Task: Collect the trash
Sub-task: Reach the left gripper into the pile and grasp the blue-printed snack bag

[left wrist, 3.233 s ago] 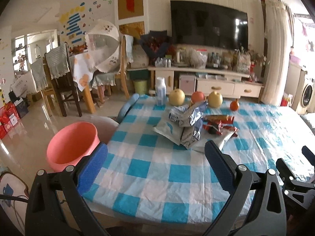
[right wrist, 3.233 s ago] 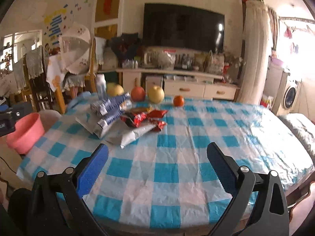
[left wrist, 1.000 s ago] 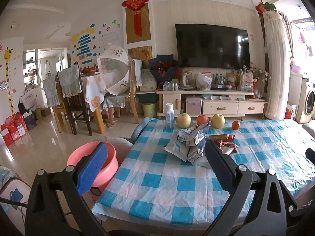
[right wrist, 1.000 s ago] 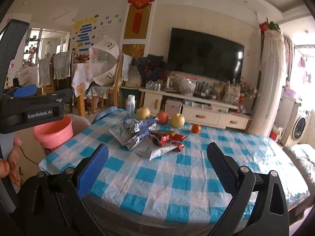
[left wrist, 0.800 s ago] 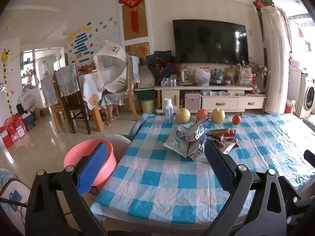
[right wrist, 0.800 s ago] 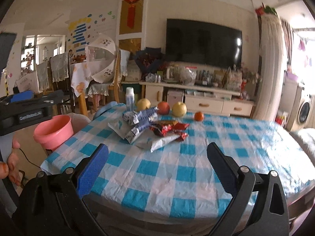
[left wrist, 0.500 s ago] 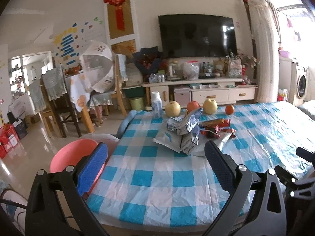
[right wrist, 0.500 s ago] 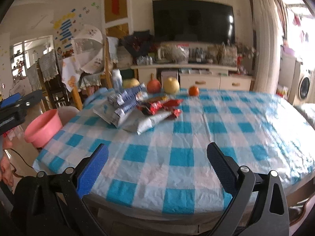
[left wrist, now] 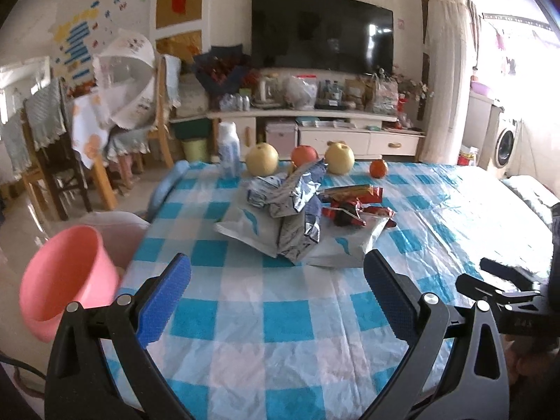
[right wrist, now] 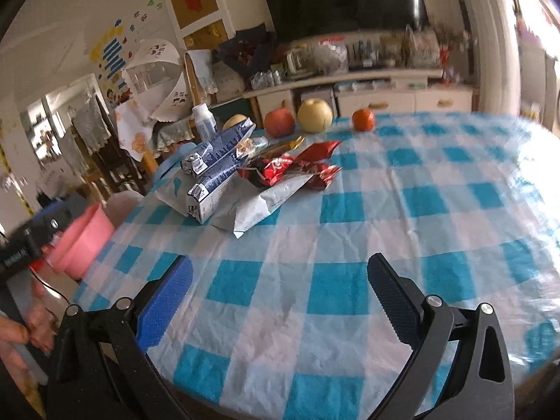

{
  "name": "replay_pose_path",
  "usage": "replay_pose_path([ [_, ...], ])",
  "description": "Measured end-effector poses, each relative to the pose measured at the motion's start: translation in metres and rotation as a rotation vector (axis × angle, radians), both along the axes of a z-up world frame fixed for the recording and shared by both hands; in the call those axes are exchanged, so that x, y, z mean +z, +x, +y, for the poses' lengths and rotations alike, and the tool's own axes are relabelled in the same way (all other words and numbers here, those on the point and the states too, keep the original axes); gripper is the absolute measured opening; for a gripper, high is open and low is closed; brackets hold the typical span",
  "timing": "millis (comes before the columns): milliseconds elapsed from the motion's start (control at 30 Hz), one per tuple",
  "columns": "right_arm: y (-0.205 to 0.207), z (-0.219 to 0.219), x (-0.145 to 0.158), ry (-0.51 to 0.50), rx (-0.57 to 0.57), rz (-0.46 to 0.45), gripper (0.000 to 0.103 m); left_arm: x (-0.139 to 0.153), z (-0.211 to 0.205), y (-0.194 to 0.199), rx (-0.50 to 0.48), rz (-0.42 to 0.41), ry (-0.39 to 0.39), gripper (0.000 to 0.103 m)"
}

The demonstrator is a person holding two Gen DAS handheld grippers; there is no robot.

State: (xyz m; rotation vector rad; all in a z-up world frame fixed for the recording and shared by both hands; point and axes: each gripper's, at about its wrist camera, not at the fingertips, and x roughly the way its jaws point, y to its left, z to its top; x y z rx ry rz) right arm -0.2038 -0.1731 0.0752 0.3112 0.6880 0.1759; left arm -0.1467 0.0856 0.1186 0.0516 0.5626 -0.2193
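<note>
A pile of trash lies mid-table: crumpled silver-blue wrappers (left wrist: 297,203), red snack wrappers (left wrist: 353,206) and a flat white bag (left wrist: 343,245). In the right wrist view the pile shows as blue-white wrappers (right wrist: 217,171), red wrappers (right wrist: 297,168) and the white bag (right wrist: 269,199). A pink bin (left wrist: 64,280) stands off the table's left edge; it also shows in the right wrist view (right wrist: 84,241). My left gripper (left wrist: 276,297) is open and empty over the table's near edge. My right gripper (right wrist: 280,301) is open and empty, short of the pile.
The blue-white checked table (left wrist: 280,332) carries two pears (left wrist: 261,159), an apple (left wrist: 304,155), a small orange (left wrist: 378,168) and a white bottle (left wrist: 229,150) at its far side. Chairs (left wrist: 45,161) and a TV cabinet (left wrist: 315,133) stand behind.
Both grippers have dropped and moved closer to the table; the trash pile looms larger. The right gripper has tilted and turned toward the pile. Both stay open.
</note>
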Motion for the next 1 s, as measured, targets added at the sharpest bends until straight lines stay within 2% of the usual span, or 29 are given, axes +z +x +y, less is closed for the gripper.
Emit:
replay_pose_path([
  [133,0.025,-0.006,-0.009,0.086,0.020,0.042,0.098,-0.002,0.004,0.031,-0.030,0.045,-0.094,0.099],
  [233,0.041,-0.007,-0.011,0.113,0.032,0.049,0.098,-0.001,0.003,0.057,-0.069,0.078,-0.156,0.099],
  [367,0.062,-0.001,-0.016,0.124,0.054,0.070,0.095,-0.001,-0.007,0.094,-0.107,0.096,-0.122,0.099],
  [400,0.068,0.001,-0.019,0.134,0.064,0.079,0.085,-0.001,-0.010,0.100,-0.120,0.102,-0.113,0.099],
  [467,0.079,0.002,-0.024,0.162,0.082,0.100,0.079,-0.003,-0.017,0.121,-0.141,0.119,-0.080,0.099],
  [600,0.100,0.002,-0.028,0.215,0.094,0.113,0.078,-0.006,-0.032,0.149,-0.187,0.142,-0.027,0.099],
  [700,0.112,0.001,-0.033,0.269,0.106,0.132,0.070,-0.010,-0.041,0.168,-0.212,0.173,0.006,0.099],
  [800,0.124,0.001,-0.039,0.331,0.107,0.157,0.066,-0.014,-0.049,0.183,-0.234,0.200,0.029,0.099],
  [867,0.132,0.002,-0.042,0.356,0.107,0.172,0.066,-0.020,-0.050,0.195,-0.244,0.226,0.026,0.099],
  [1000,0.144,0.006,-0.046,0.331,0.099,0.197,0.065,-0.030,-0.046,0.221,-0.224,0.271,-0.005,0.098],
])
